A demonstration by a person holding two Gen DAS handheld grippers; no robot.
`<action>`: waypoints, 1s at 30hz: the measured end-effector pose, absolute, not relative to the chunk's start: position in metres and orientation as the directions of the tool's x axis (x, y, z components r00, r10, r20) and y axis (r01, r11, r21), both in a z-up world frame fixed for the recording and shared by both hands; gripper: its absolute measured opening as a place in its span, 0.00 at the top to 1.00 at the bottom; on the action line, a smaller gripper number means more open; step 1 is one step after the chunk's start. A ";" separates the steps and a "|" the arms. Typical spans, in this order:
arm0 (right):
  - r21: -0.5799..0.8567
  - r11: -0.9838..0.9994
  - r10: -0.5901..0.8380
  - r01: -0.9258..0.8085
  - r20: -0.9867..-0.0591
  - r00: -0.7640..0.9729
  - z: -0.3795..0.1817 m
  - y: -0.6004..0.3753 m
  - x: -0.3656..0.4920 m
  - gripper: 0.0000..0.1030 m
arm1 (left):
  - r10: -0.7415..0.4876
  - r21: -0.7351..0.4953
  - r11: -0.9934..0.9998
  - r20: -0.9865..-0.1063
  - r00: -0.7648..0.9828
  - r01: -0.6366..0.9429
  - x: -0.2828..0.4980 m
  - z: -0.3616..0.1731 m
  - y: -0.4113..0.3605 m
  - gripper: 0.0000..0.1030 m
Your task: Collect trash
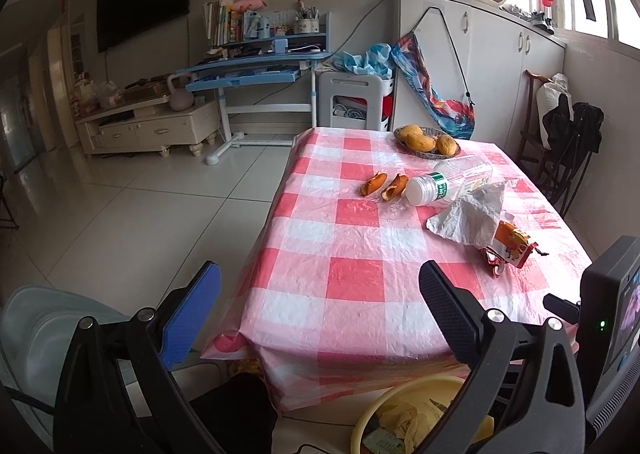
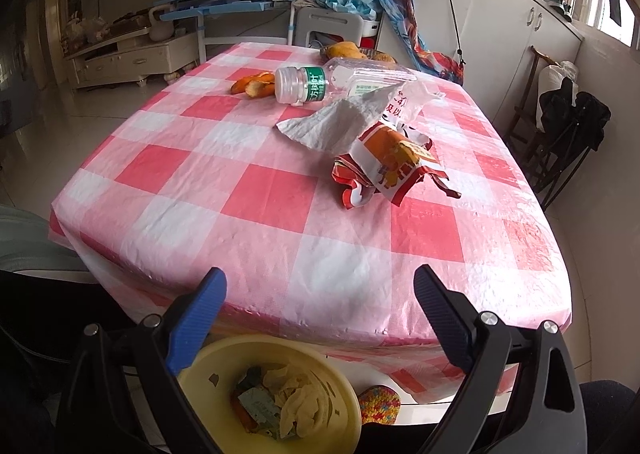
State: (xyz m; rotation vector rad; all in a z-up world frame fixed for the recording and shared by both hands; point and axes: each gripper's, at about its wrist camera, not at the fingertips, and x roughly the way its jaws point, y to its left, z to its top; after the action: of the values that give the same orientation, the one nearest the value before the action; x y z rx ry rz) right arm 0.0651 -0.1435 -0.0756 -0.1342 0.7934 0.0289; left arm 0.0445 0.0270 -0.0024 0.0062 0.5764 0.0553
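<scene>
While the left hand-held gripper (image 1: 320, 286) and the right hand-held gripper (image 2: 320, 294) are being held released and empty over the yellow bin (image 2: 224, 358), a red wrapper (image 2: 394, 170), white tissue (image 2: 332, 122), a toppled bottle (image 2: 320, 82) and orange peels (image 2: 252, 84) are being left lying farther along the checked desk (image 2: 280, 214).

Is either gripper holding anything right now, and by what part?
Nothing is held. The left gripper and right gripper both have their jaws wide apart, empty, short of the trash on the pink checked tablecloth.
</scene>
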 end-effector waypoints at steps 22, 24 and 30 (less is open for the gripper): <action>0.056 0.994 0.104 -0.089 -0.625 0.773 -0.040 -0.181 0.056 0.11 | -0.037 0.070 0.993 -0.584 0.811 0.095 0.038 -0.014 0.001 0.07; 0.069 0.993 0.119 -0.097 -0.619 0.776 -0.037 -0.185 0.056 0.11 | -0.025 0.083 0.992 -0.585 0.810 0.090 0.038 -0.016 0.000 0.07; 0.128 0.987 0.158 -0.101 -0.605 0.780 -0.034 -0.200 0.059 0.11 | -0.021 0.071 0.994 -0.614 0.789 0.081 0.043 -0.024 0.003 0.07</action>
State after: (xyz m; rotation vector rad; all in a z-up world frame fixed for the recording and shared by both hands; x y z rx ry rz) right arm 0.0588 -0.2003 -0.0344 0.0899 0.6617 0.1403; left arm 0.0429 0.0026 -0.0236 0.0948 0.6590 -0.0547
